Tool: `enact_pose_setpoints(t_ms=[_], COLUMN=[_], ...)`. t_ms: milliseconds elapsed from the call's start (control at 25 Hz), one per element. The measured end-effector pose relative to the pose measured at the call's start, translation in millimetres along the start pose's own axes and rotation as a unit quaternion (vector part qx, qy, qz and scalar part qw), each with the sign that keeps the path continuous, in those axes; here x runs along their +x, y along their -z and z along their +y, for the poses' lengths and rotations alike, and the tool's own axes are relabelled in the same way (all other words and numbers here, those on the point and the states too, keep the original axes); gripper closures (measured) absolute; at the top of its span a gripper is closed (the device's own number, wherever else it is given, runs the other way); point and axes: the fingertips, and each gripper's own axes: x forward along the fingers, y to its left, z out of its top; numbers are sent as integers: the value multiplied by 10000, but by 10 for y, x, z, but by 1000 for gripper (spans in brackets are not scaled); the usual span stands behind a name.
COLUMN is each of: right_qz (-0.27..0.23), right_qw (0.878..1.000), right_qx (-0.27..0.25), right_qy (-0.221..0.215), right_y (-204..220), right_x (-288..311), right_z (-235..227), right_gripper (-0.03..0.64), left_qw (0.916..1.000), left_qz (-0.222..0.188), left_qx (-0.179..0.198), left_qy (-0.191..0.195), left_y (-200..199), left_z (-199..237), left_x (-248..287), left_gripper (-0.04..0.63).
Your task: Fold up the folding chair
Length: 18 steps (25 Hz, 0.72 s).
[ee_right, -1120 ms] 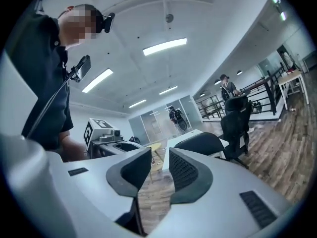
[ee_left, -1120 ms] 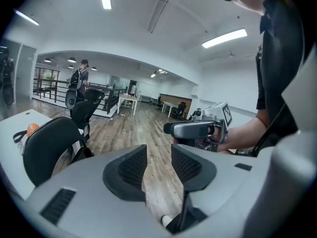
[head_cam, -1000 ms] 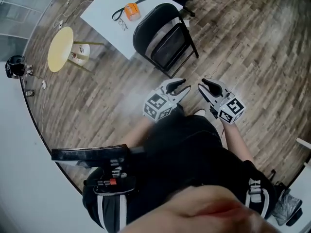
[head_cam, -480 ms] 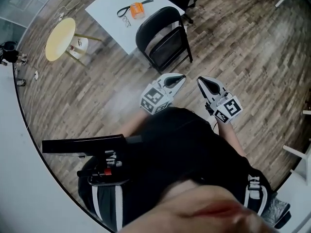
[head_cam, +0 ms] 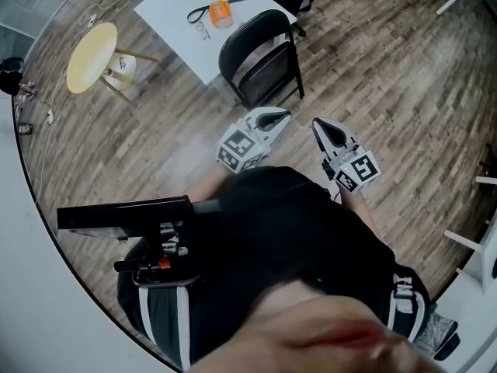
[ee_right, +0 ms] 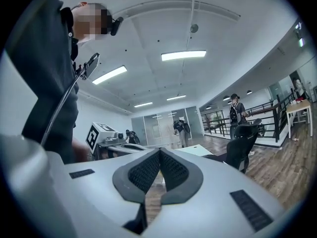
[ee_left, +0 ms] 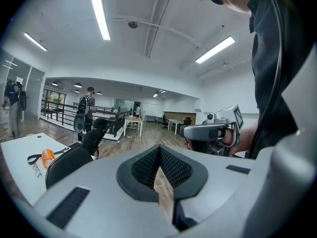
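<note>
While our left claw (head_cam: 277, 116) and right claw (head_cam: 319, 125) are pinched together empty, we face the black folding chair (head_cam: 260, 57). A smooth white worktop (head_cam: 167, 10) lies just behind

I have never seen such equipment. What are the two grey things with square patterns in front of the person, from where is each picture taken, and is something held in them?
No robot: a person holds one tool in each hand. The left hand-held gripper and the right hand-held gripper each have two jaws and a cube with square markers. One picture comes from a camera on the person's head, looking steeply down; the other two come from cameras riding on the grippers, looking along their jaws. Both pairs of jaws are shut with nothing between them; the right pair has just finished closing. On the wooden floor stands a black folding chair, not yet folded, next to a white table with an orange object on it.
</note>
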Motion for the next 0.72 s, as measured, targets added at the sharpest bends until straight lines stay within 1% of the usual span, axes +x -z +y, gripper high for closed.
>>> enact_pose_setpoints(t_ms=[200,720], right_qz=[252,302], right_qw=[9997,9995], right_qx=[-19,-81], right_qy=[-9,16], right_y=[-23,-45], right_x=[424,399], right_z=[51,52], right_gripper=[607,607], left_qw=[9998,9997], left_qz=[-16,-35], left_qx=[-189,-210], left_qy=[46,74], left_y=[-30,-32], left_z=[387,376], left_x=[-138,-98], left_gripper=[591,591])
